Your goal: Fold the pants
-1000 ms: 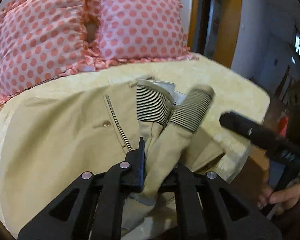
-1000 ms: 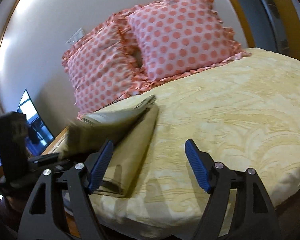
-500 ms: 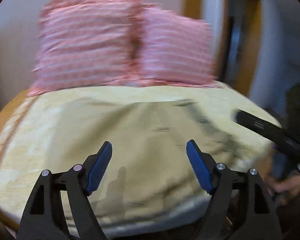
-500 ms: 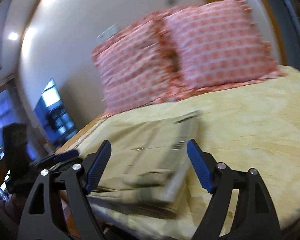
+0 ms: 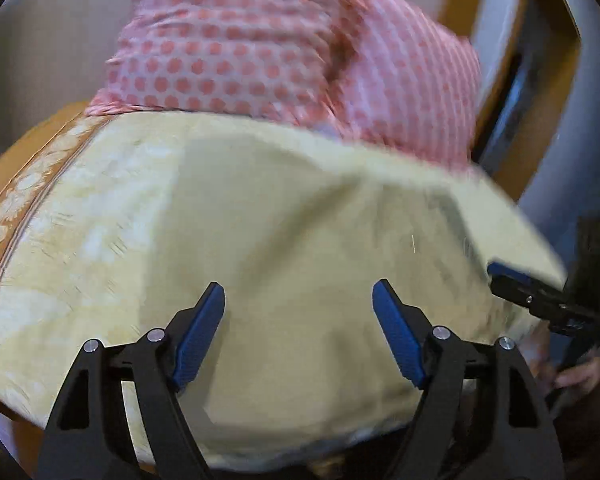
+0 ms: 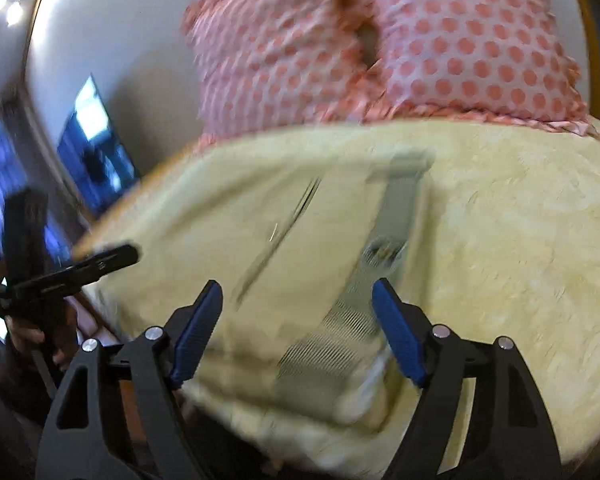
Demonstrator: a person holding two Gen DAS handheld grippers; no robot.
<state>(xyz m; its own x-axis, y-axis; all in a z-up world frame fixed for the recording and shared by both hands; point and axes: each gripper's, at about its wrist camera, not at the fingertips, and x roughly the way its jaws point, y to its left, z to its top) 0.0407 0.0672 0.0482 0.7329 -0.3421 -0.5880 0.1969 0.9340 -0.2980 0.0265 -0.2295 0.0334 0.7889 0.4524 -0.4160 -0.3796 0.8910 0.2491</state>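
Note:
The khaki pants (image 5: 300,240) lie folded flat on the yellow bedspread (image 5: 80,208), near the bed's front edge. In the right wrist view the pants (image 6: 300,232) show a striped lining strip (image 6: 332,344) along their right side. My left gripper (image 5: 298,312) is open and empty, just above the pants' near part. My right gripper (image 6: 298,312) is open and empty over the pants' near edge. Each gripper shows at the side of the other's view: the right one (image 5: 540,292), the left one (image 6: 84,268). Both views are blurred.
Two pink polka-dot pillows (image 5: 284,40) stand at the head of the bed, also in the right wrist view (image 6: 420,44). The bedspread (image 6: 520,240) stretches to the right of the pants. A bright screen (image 6: 96,148) hangs on the left wall. A doorway (image 5: 520,80) is right.
A second ago my left gripper was shut on the pants' folded leg end. It has let go and opened, and the pants now lie flat. Both grippers have swung over the folded pants.

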